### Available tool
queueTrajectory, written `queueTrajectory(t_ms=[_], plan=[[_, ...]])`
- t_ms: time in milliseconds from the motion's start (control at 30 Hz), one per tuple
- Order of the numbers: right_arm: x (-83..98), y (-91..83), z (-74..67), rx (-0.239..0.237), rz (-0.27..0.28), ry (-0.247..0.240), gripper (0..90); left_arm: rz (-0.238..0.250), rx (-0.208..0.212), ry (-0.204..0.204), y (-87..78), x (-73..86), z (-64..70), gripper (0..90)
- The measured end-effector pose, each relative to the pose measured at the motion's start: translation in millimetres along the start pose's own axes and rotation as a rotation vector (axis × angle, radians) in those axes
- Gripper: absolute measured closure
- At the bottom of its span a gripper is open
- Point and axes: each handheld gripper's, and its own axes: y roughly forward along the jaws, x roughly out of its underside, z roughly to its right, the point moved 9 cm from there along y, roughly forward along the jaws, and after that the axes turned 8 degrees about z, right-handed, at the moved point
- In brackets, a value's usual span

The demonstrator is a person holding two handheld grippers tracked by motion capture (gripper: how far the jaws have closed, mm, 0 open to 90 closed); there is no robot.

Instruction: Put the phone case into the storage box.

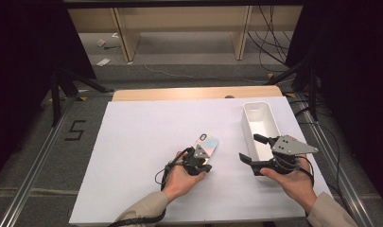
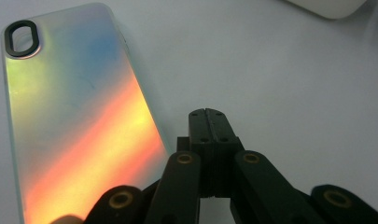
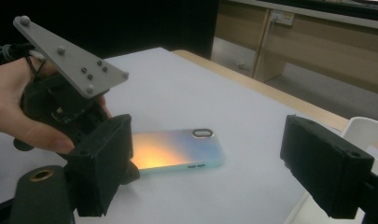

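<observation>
An iridescent phone case (image 1: 208, 143) lies back up on the white table sheet (image 1: 142, 142), its camera cutout at the far end. My left gripper (image 1: 202, 163) is shut with nothing between its jaws, low over the sheet at the case's near end. In the left gripper view the closed tips (image 2: 207, 115) sit just right of the case (image 2: 74, 116). My right gripper (image 1: 252, 149) is open and empty, held above the near end of a white bin (image 1: 267, 113). Between its spread pads (image 3: 107, 158) I see the case (image 3: 177, 149) and the left gripper's grey plate (image 3: 70, 51).
The long white bin (image 3: 364, 130) stands at the right of the sheet, and its corner (image 2: 331, 5) shows beyond the left jaws. A wooden table edge (image 1: 194, 93) runs behind the sheet. Dark stands, cables and floor rails surround the table.
</observation>
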Motion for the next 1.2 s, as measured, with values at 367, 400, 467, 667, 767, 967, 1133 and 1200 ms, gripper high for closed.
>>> queueTrajectory(t_ms=[367,400,467,667,767,967,1133,1200], plan=[[0.9,0.1,-0.9,-0.004,-0.005,0.004,17.8,-0.026,-0.013,-0.001,1.9,5.2,-4.2,90.0],[0.8,0.1,-0.9,-0.003,-0.005,0.004,17.8,-0.027,-0.018,-0.004,1.2,5.5,-5.4,90.0],[0.4,0.0,-0.6,-0.004,-0.003,0.002,17.8,-0.031,-0.023,-0.010,-0.2,6.3,-7.4,90.0],[0.6,-0.2,-0.5,-0.004,-0.005,0.003,17.9,-0.039,-0.036,-0.022,-4.2,8.9,-12.5,90.0],[0.2,-0.5,-0.1,-0.003,-0.003,0.003,17.9,-0.045,-0.046,-0.035,-8.8,11.9,-18.3,90.0],[0.2,-0.5,0.1,-0.002,-0.003,0.004,18.0,-0.057,-0.069,-0.060,-18.3,17.9,-30.3,90.0],[0.6,-0.6,-0.1,-0.002,-0.005,0.005,18.0,-0.060,-0.087,-0.075,-24.1,21.5,-39.0,90.0],[0.8,-0.7,-0.2,-0.001,-0.006,0.005,18.0,-0.064,-0.094,-0.072,-25.4,22.2,-40.9,90.0]])
